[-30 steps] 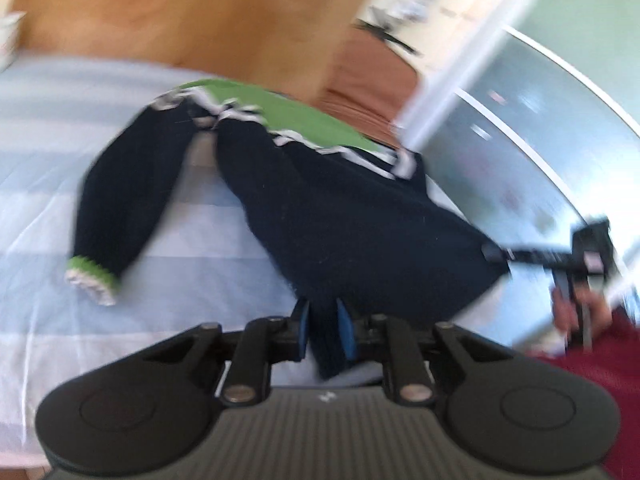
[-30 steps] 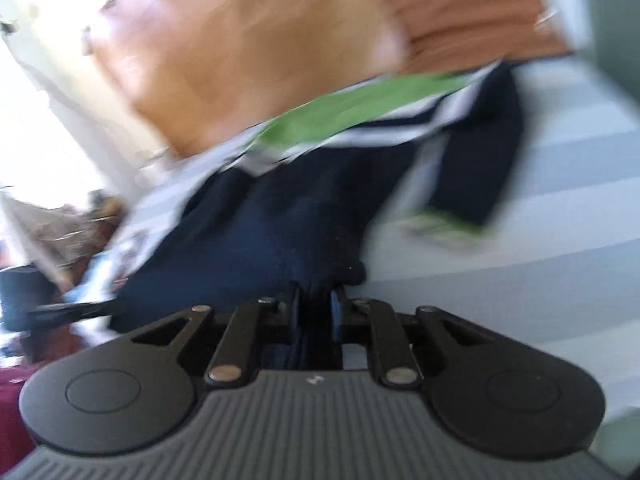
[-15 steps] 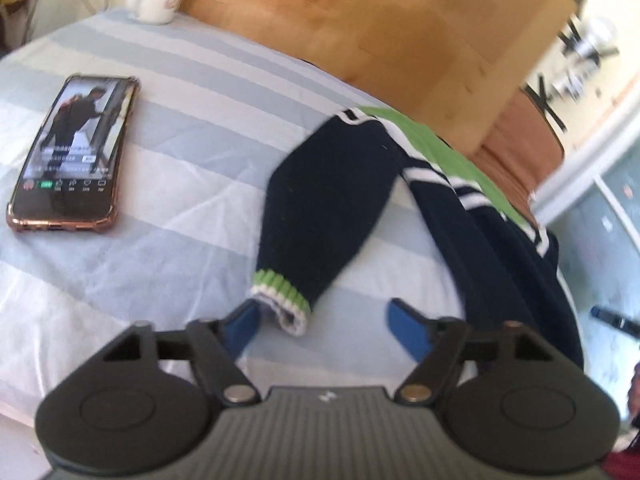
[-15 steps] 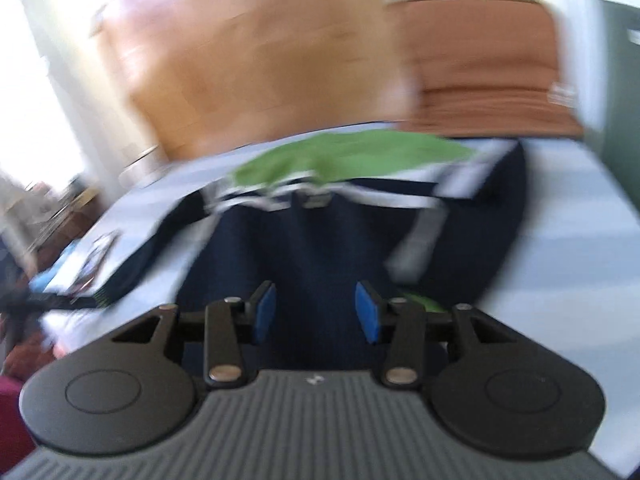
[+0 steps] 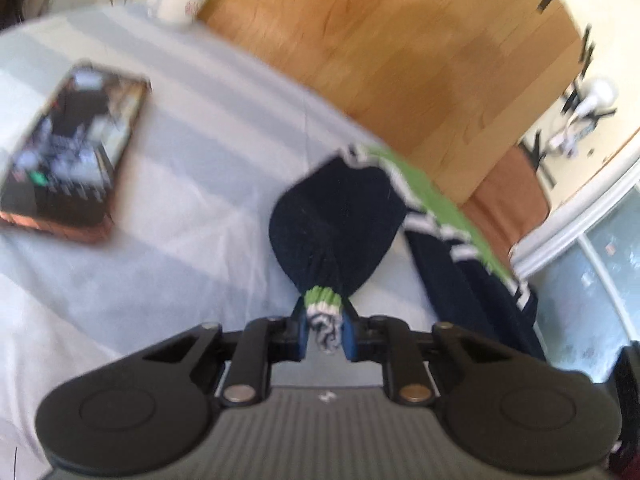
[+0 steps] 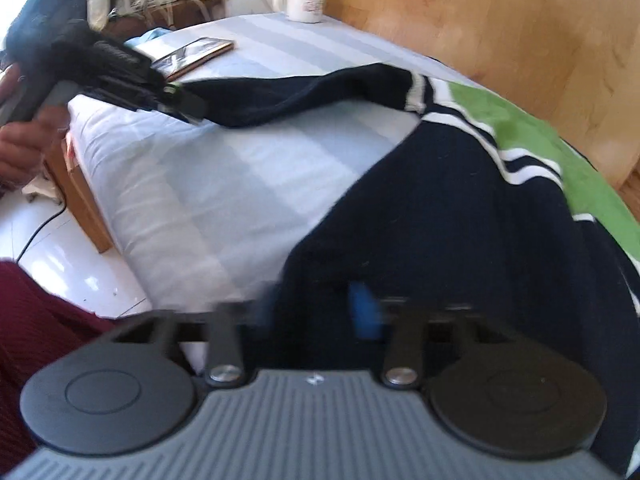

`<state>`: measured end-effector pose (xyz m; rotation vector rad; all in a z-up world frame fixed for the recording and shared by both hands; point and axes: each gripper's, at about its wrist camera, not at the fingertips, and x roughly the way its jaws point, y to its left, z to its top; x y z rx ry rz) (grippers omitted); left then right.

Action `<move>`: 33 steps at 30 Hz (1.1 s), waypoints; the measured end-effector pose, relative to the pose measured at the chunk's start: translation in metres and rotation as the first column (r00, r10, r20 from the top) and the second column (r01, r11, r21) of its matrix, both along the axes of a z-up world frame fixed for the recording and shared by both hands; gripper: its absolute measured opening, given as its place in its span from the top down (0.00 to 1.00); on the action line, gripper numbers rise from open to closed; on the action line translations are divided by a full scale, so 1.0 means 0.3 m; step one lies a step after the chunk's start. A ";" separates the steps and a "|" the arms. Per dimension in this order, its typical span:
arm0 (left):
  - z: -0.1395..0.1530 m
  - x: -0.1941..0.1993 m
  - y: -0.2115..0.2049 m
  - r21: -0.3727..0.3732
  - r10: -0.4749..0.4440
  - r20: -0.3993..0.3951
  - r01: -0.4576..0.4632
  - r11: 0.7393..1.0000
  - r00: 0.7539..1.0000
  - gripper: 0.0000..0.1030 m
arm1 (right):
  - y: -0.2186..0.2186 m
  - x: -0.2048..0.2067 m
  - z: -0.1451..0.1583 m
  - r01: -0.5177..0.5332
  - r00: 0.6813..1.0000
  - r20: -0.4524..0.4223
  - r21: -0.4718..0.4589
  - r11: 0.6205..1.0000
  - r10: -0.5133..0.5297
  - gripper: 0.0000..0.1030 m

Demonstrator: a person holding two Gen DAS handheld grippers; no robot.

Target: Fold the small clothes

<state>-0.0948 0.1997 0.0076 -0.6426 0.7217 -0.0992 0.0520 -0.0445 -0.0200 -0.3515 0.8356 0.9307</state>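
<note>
While left gripper (image 5: pixel 324 330) fingers pinch the cuff (image 5: pixel 322 307), right gripper (image 6: pixel 316 312) fingers straddle the sweater (image 6: pixel 460 220) hem, half-open, phone (image 5: pixel 72 152) at 10 o'clock.

A small navy knitted sweater with a green yoke and white stripes (image 6: pixel 460 200) is seen spread on a pale blue and white striped bed sheet (image 6: pixel 224 184). Its hem is straddled by the right gripper (image 6: pixel 316 312), whose blue-padded fingers (image 6: pixel 364 316) are blurred; a gap is kept between them, with dark fabric in it. One sleeve is stretched out to the left, its cuff pinched in the black left gripper (image 6: pixel 176 96), which is held by a hand (image 6: pixel 20 140). A flat smartphone (image 6: pixel 196 52) and a white enamel mug (image 6: pixel 306 2) are noted on the far part of the sheet, well apart. A wooden headboard (image 6: pixel 500 28) is seen behind the bed.
</note>
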 end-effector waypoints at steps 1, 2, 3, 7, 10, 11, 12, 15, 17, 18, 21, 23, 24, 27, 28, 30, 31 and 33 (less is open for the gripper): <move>0.015 -0.014 0.018 -0.005 0.018 0.025 -0.018 1.000 1.000 0.86 | 0.008 0.012 0.008 0.020 1.000 -0.020 0.014 1.000 -0.020 0.89; 0.028 -0.025 0.039 -0.011 0.037 0.048 -0.036 0.999 0.998 0.86 | 0.007 0.020 0.013 0.036 0.998 -0.051 0.036 0.999 -0.034 0.89; 0.039 -0.032 0.057 -0.017 0.052 0.063 -0.051 0.999 0.997 0.86 | 0.018 0.028 0.019 0.047 0.995 -0.094 0.067 0.997 -0.040 0.89; 0.080 -0.054 0.097 -0.025 0.088 0.104 -0.086 0.996 0.991 0.86 | 0.112 0.019 0.087 0.011 0.978 -0.206 0.266 0.964 0.045 0.89; 0.089 -0.058 0.099 -0.013 0.088 0.117 -0.087 0.996 0.989 0.86 | 0.181 0.034 0.049 -0.024 0.949 -0.290 0.313 0.949 0.120 0.88; 0.088 -0.056 0.099 -0.004 0.089 0.110 -0.089 0.996 0.990 0.86 | 0.207 0.034 0.015 -0.033 0.946 -0.303 0.278 0.960 0.120 0.85; 0.083 -0.055 0.101 0.001 0.090 0.101 -0.090 0.996 0.991 0.86 | 0.228 0.035 -0.025 -0.046 0.936 -0.329 0.230 0.972 0.122 0.83; 0.071 -0.060 0.122 -0.003 0.091 0.085 -0.092 0.996 0.992 0.86 | 0.210 0.059 -0.046 -0.068 0.876 -0.445 0.262 0.963 0.183 0.61; 0.072 -0.065 0.134 -0.004 0.097 0.092 -0.097 0.995 0.991 0.86 | 0.178 0.066 0.000 -0.078 0.885 -0.420 0.291 0.953 0.201 0.56; 0.073 -0.064 0.137 -0.007 0.099 0.096 -0.099 0.995 0.990 0.86 | 0.162 0.072 0.022 -0.076 0.896 -0.395 0.310 0.948 0.201 0.56; 0.070 -0.052 0.141 -0.009 0.094 0.103 -0.093 0.996 0.990 0.86 | 0.123 0.114 0.073 -0.035 0.928 -0.341 0.315 0.948 0.148 0.56; 0.077 -0.044 0.132 -0.002 0.080 0.108 -0.080 0.997 0.991 0.86 | 0.114 0.135 0.106 -0.018 0.961 -0.257 0.302 0.953 0.099 0.56; 0.084 -0.039 0.125 0.002 0.070 0.112 -0.071 0.997 0.991 0.86 | 0.118 0.134 0.123 -0.024 0.976 -0.201 0.297 0.955 0.087 0.55; 0.114 -0.031 0.112 0.007 0.048 0.136 -0.049 0.999 0.990 0.85 | 0.155 0.099 0.157 -0.119 0.990 0.101 0.240 0.963 0.097 0.32; 0.126 -0.029 0.111 0.008 0.044 0.146 -0.045 0.999 0.988 0.85 | 0.185 0.066 0.156 -0.172 0.959 0.257 0.180 0.968 0.123 0.29; 0.153 -0.027 0.103 0.012 0.040 0.167 -0.042 0.999 0.985 0.85 | 0.246 0.015 0.122 -0.266 0.866 0.451 0.048 0.963 0.216 0.27; 0.165 -0.025 0.100 0.016 0.037 0.175 -0.041 0.999 0.984 0.85 | 0.270 0.008 0.097 -0.295 0.828 0.499 -0.002 0.955 0.256 0.27; 0.191 -0.021 0.086 0.033 0.028 0.190 -0.034 0.999 0.981 0.85 | 0.334 -0.010 0.051 -0.355 0.761 0.553 -0.083 0.931 0.340 0.27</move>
